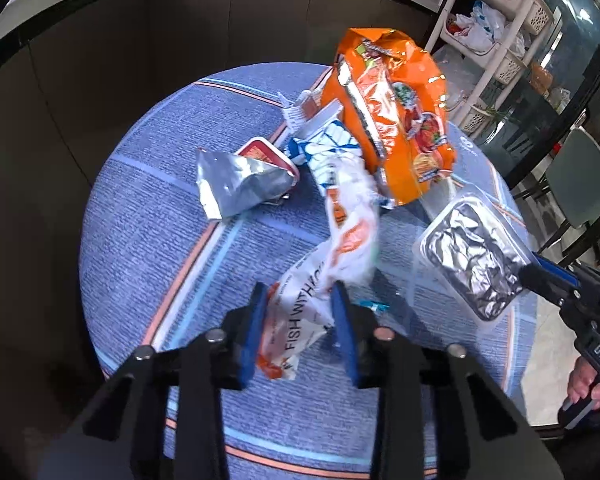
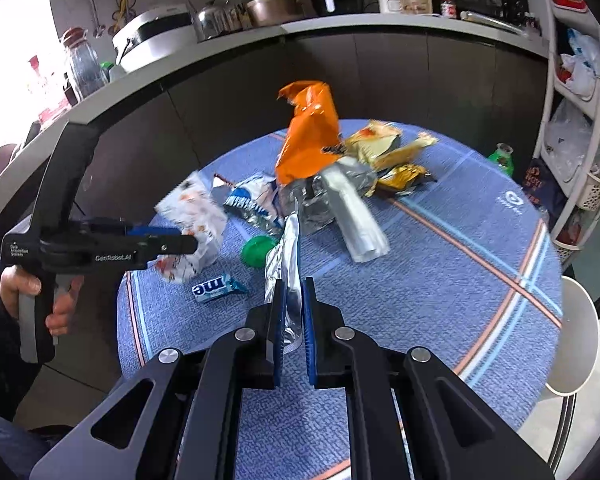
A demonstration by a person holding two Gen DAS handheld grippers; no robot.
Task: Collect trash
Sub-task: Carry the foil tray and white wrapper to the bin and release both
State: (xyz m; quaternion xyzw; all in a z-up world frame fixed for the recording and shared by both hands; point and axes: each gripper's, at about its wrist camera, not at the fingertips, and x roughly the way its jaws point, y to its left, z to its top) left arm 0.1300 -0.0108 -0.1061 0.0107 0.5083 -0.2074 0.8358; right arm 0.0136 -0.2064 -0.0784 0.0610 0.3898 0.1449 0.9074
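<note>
My left gripper [image 1: 300, 300] is shut on a white and orange fish snack wrapper [image 1: 328, 256] and holds it above the round table [image 1: 148, 240]; the wrapper also shows in the right wrist view [image 2: 194, 220]. My right gripper [image 2: 294, 296] is shut on a clear-edged silver foil bag [image 2: 286, 264], seen flat in the left wrist view [image 1: 472, 256]. A big orange bag [image 1: 396, 116] stands at the back of the pile. A silver pouch [image 1: 236, 180], a red-rimmed tub [image 1: 266, 154] and a blue and white wrapper [image 1: 328, 144] lie by it.
The table carries a blue cloth with orange stripes. A blue mint pack [image 2: 216, 288], a green cap [image 2: 256, 250], a clear plastic sleeve [image 2: 356, 216] and yellow wrappers [image 2: 388, 152] lie on it. A dark counter [image 2: 340, 52] curves behind. White shelves [image 2: 580, 120] stand right.
</note>
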